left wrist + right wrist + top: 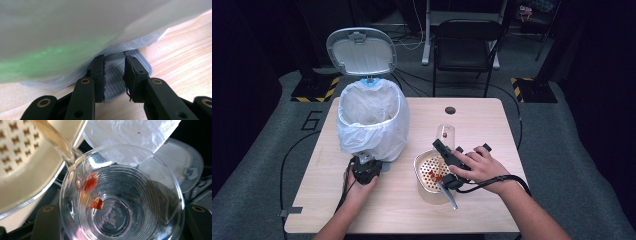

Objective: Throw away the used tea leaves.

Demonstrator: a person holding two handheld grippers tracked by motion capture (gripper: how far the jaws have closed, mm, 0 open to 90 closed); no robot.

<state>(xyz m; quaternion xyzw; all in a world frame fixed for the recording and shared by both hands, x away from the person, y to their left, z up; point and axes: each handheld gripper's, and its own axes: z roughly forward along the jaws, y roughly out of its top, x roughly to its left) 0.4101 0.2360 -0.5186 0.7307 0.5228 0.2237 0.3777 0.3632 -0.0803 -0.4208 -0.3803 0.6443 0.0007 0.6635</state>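
Observation:
A bin lined with a white bag [372, 117] stands at the table's left, its lid [361, 51] raised. My left gripper [364, 167] sits at the bin's foot. Its jaws are open over the grey ribbed pedal [115, 77], tips [114, 61] under the bag's edge. My right gripper [447, 150] is shut on a clear plastic cup [445, 135], tipped over a cream strainer bowl [421, 167]. In the right gripper view, brownish liquid [57, 142] streams from the cup [140, 202] into the strainer [25, 170]. Red pieces [91, 182] cling inside the cup.
Red bits [435, 175] lie in the strainer, and its grey handle [449, 196] points at the table's near edge. A round cable hole [450, 110] sits at the table's far side. A black folding chair [467, 45] stands beyond it.

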